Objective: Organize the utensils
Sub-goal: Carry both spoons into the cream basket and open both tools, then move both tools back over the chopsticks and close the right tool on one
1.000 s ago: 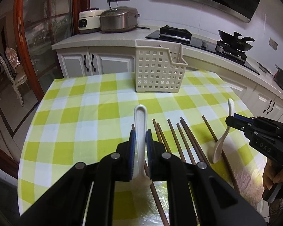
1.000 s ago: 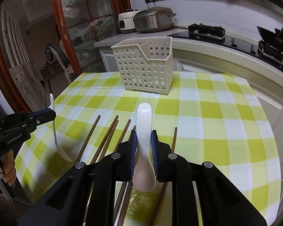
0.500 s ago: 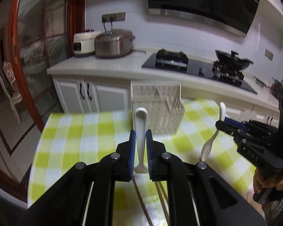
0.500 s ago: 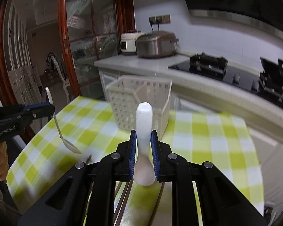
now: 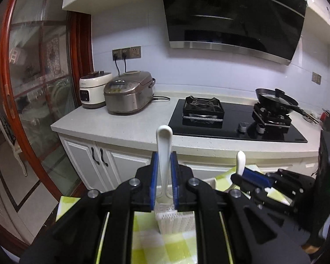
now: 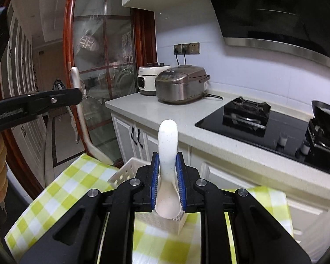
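Left claw grips a white spoon; right claw grips another spoon. Claws hide most of the basket. Lettering on the left claw's side is blurred.

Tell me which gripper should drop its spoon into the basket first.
Probably the right gripper. Its spoon has its bowl down at the basket rim, directly below. The left gripper is also shut on a spoon, but its own view shows less of the basket.

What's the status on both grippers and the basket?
Left gripper shut on slim white spoon. Right gripper shut on speckled white spoon. Both raised over white basket, bowls down. Nothing blocking the basket.
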Available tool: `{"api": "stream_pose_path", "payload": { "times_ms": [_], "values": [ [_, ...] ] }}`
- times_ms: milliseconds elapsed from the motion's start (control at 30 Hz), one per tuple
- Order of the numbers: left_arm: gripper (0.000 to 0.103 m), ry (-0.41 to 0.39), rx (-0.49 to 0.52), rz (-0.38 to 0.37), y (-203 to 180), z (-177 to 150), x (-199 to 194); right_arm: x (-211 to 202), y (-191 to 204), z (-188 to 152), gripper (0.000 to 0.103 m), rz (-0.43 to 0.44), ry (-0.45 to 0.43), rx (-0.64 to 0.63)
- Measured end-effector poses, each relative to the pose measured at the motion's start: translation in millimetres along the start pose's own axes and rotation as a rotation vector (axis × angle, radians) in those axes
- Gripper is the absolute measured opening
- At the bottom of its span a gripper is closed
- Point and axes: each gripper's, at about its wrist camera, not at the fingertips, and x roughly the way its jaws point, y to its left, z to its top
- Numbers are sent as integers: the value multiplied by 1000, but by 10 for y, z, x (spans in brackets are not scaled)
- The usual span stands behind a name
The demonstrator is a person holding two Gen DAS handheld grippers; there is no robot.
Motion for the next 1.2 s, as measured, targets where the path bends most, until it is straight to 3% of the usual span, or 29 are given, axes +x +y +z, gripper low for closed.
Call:
{"api": "stream_pose_path", "payload": {
  "times_ms": [300, 400, 567, 733, 900, 1000, 1067, 1200],
  "values": [
    [12, 153, -3, -19, -22, -491, 757, 550, -6, -346, 19, 26, 124, 15],
    [18, 180, -5, -19, 10, -608, 876, 656, -20, -451, 20, 37, 160, 29],
    [19, 191, -20, -22, 70, -724, 922, 696, -42, -539, 20, 39, 172, 40],
    [20, 151, -42, -19, 129, -787, 725, 556, -51, -561, 20, 46, 151, 45],
    [38, 75, -83, -7, 225, -902, 290, 199, -115, -631, 21, 64, 117, 78],
    [47, 57, -112, 0, 263, -1065, 33, -29, -146, -775, 33, 59, 116, 96],
    [59, 48, -127, 11, 284, -1196, -120, -181, -145, -932, 34, 55, 129, 104],
    [64, 60, -149, 32, 300, -1518, -385, -399, -110, -1232, 34, 26, 163, 114]
  ]
}}
